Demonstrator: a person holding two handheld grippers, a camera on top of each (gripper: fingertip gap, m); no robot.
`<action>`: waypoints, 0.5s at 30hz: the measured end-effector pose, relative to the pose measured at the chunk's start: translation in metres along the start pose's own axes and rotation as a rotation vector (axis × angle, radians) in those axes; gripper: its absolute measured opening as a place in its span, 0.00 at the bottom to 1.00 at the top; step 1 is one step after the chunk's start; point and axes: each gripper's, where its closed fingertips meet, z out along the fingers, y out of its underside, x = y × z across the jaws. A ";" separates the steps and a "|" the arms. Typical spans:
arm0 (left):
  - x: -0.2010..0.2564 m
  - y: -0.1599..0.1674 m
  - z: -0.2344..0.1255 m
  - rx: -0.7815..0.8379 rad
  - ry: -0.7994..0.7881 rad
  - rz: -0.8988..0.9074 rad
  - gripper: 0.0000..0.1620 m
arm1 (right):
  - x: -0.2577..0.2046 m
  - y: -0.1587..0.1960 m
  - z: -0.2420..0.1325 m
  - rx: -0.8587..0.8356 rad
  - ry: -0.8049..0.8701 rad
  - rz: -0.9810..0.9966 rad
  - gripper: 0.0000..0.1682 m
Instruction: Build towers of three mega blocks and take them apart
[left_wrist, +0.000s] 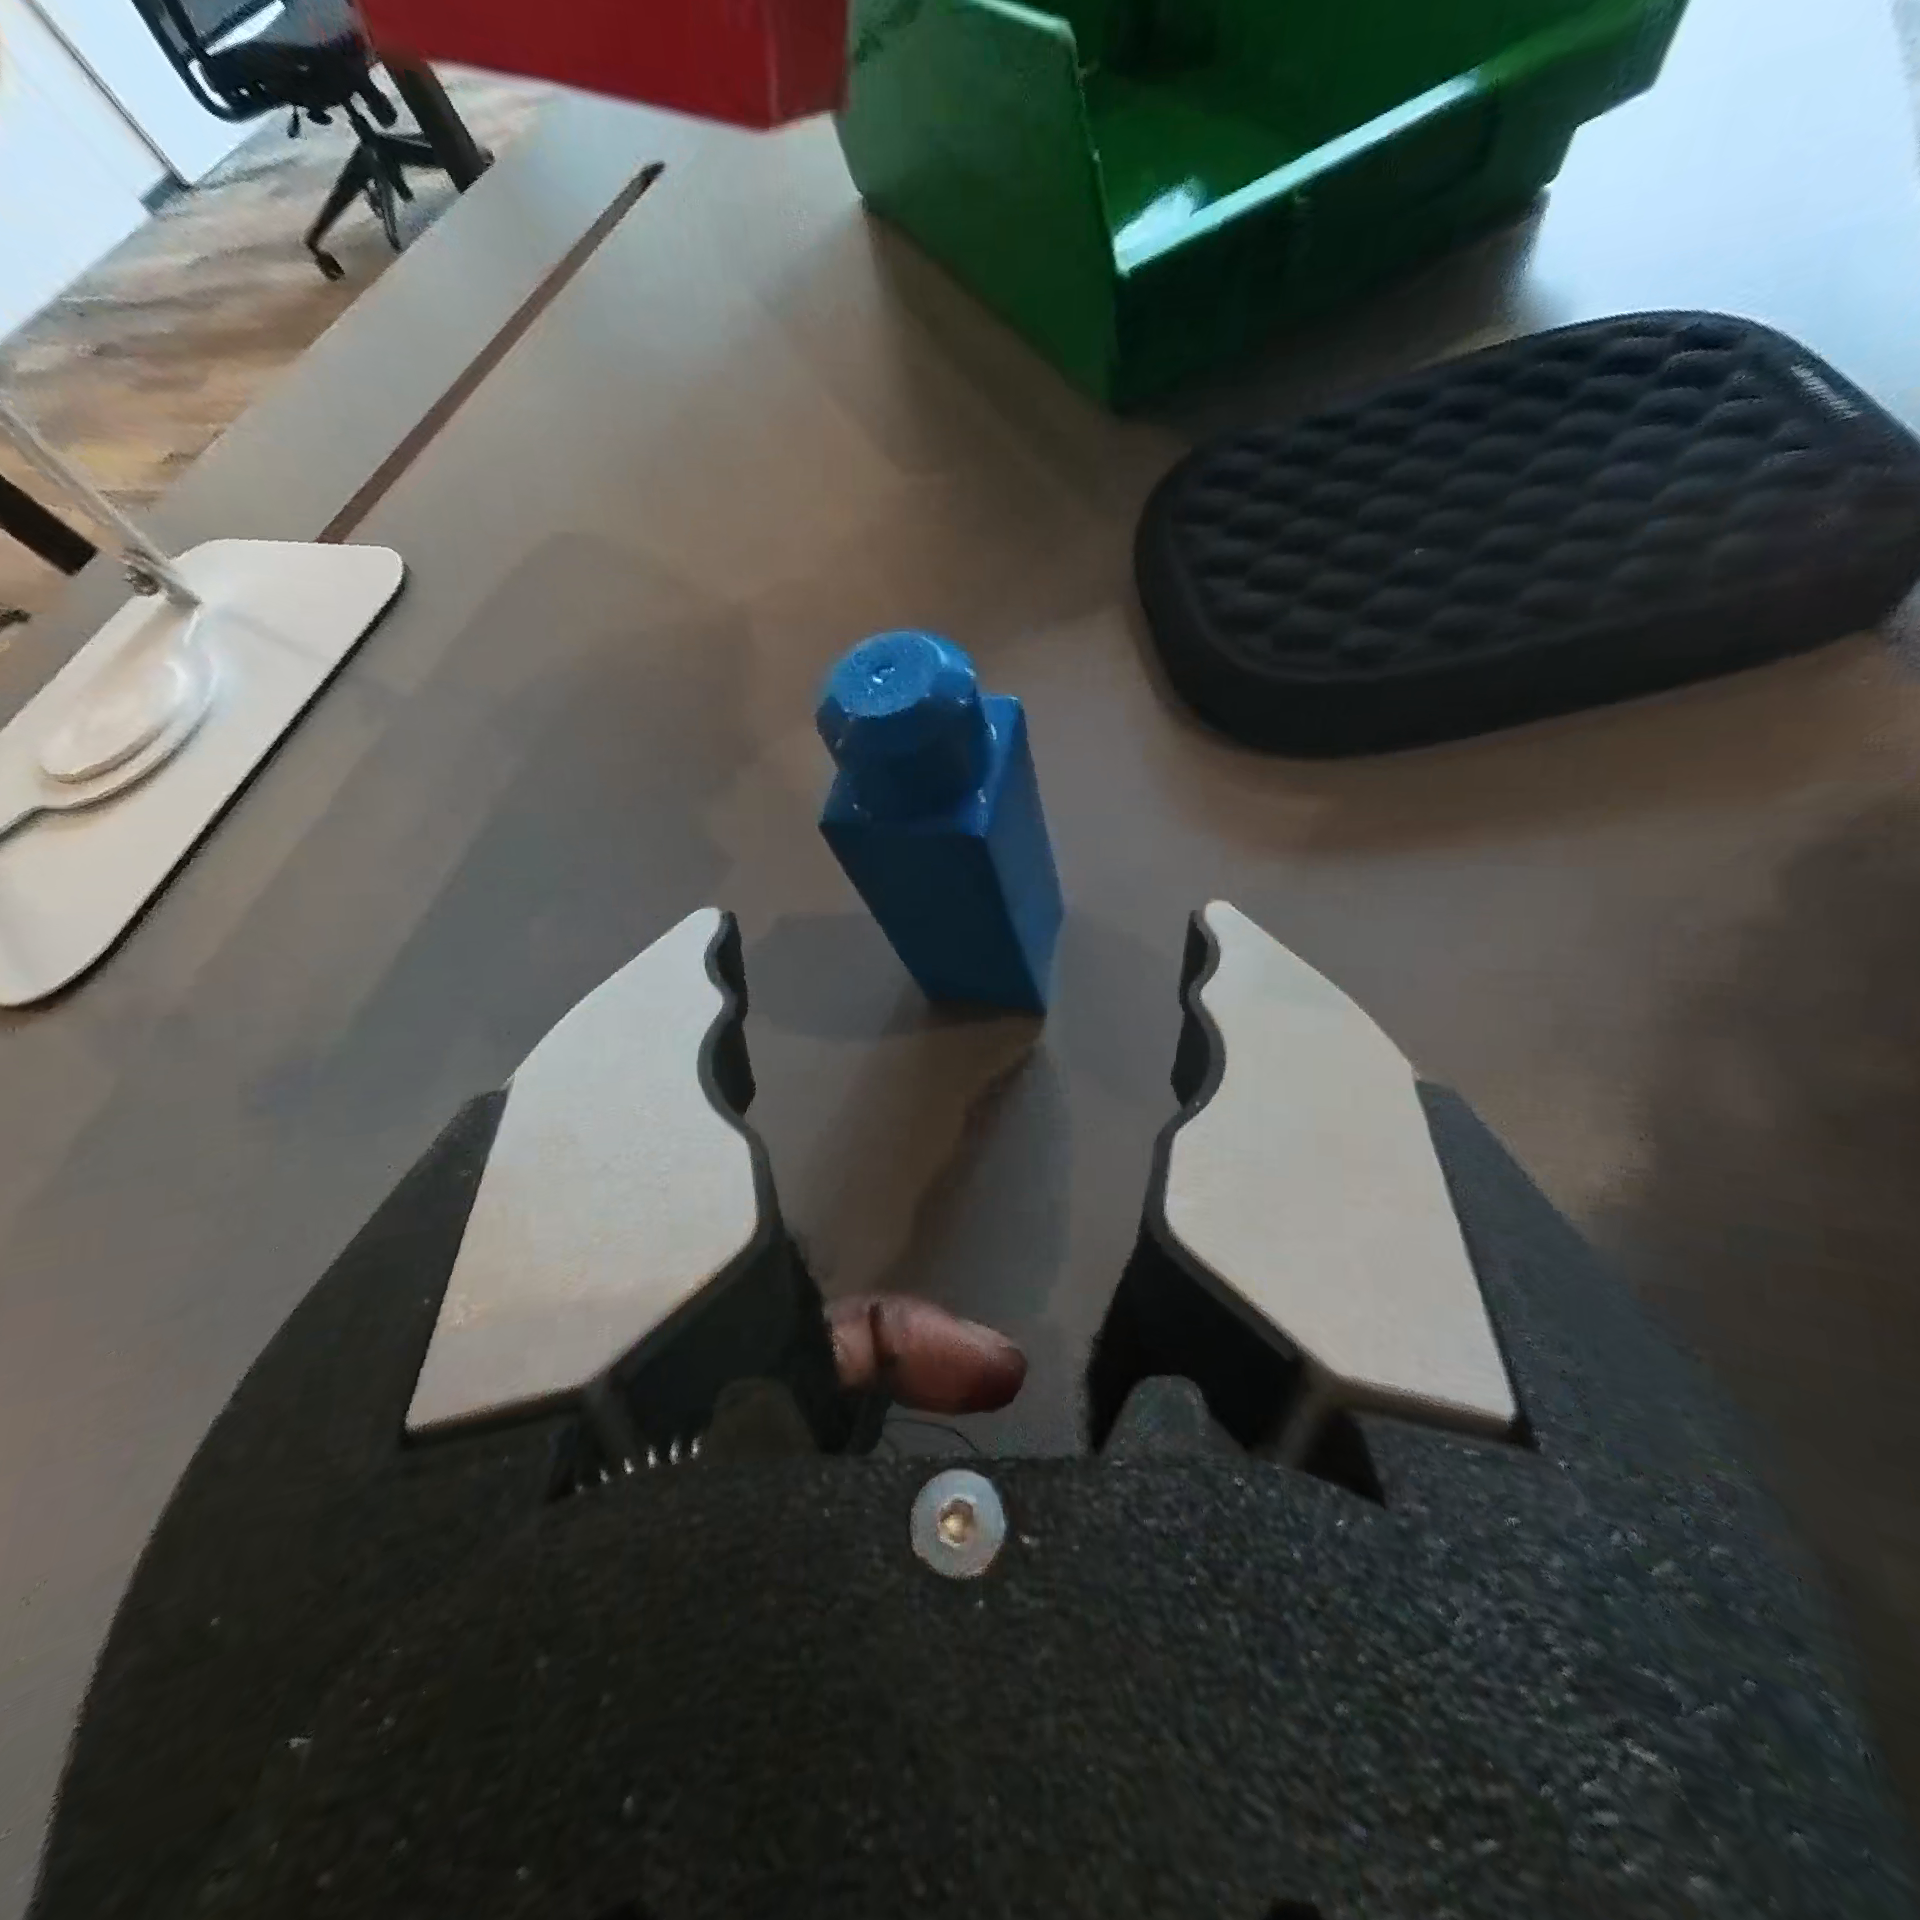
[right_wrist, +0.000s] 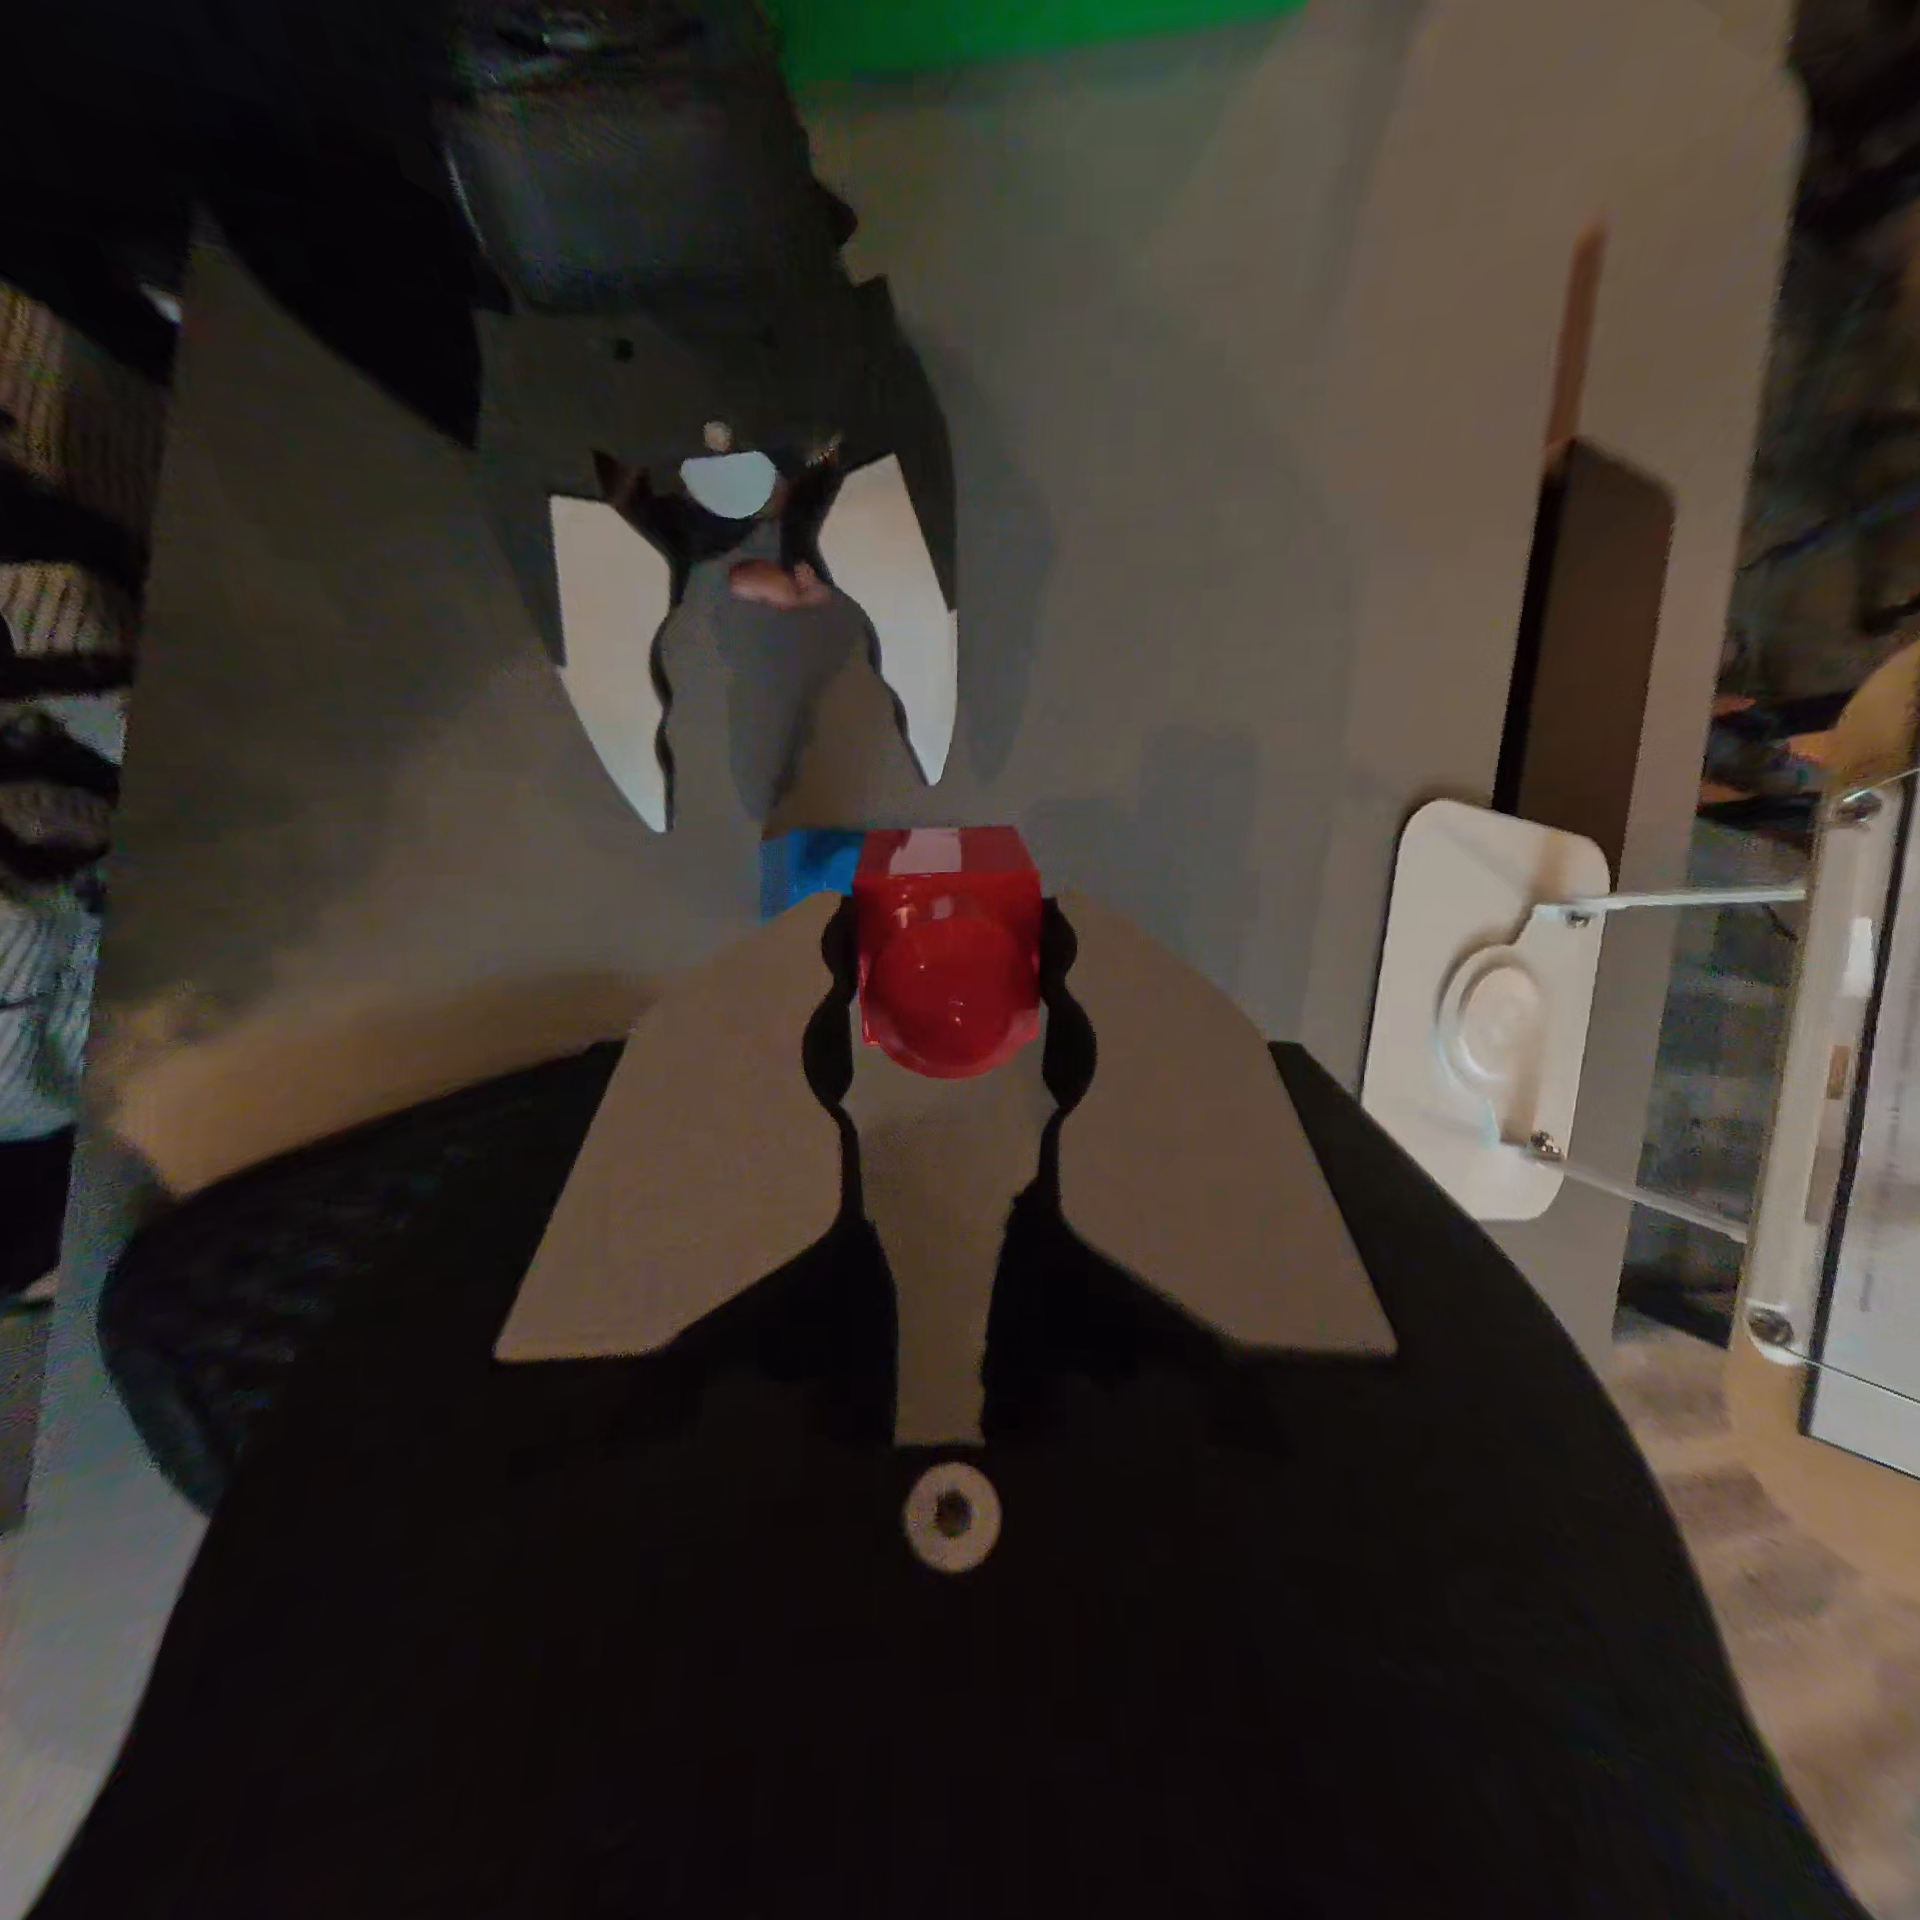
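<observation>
Left wrist view: the left tongs (left_wrist: 961, 940) stand apart with nothing between them, hovering just short of one blue block (left_wrist: 940, 831). That block stands upright on the grey-brown tabletop (left_wrist: 623, 582), a tall square-sided piece with a single round stud on top; its surface looks matte and slightly scuffed at the edges. Whether it is one tall piece or two stacked cannot be told. A fingertip (left_wrist: 930, 1371) of the person shows at the base of the tongs. Farther back sit one green bin (left_wrist: 1195, 187) with an open front and, beside it at the top edge, part of one red bin (left_wrist: 623, 62). One black textured pad (left_wrist: 1507, 540) lies to the right of the block, well apart from it. One white flat stand base (left_wrist: 187, 748) rests at the left, and an office chair (left_wrist: 312, 94) stands on the floor beyond the tabletop.

Right wrist view: the right tongs (right_wrist: 951, 935) are clamped on one red block (right_wrist: 945, 951), glossy, square-bodied, its single round stud facing the camera. Just behind it a corner of the blue block (right_wrist: 805, 868) peeks out. The left tongs (right_wrist: 795, 790) show opposite, pointing this way, spread apart and empty. The white stand base (right_wrist: 1475, 1018) lies at the right, with a clear panel (right_wrist: 1870, 1091) fixed to it
</observation>
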 end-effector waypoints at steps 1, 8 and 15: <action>-0.001 0.001 0.006 0.003 0.002 -0.003 0.49 | 0.000 0.003 0.001 -0.034 -0.014 -0.011 0.20; -0.009 0.005 0.030 0.033 0.005 0.026 0.44 | -0.006 0.011 0.016 -0.156 -0.099 -0.077 0.20; -0.007 0.020 0.044 -0.040 0.060 0.022 0.40 | -0.011 0.008 0.023 -0.176 -0.164 -0.093 0.20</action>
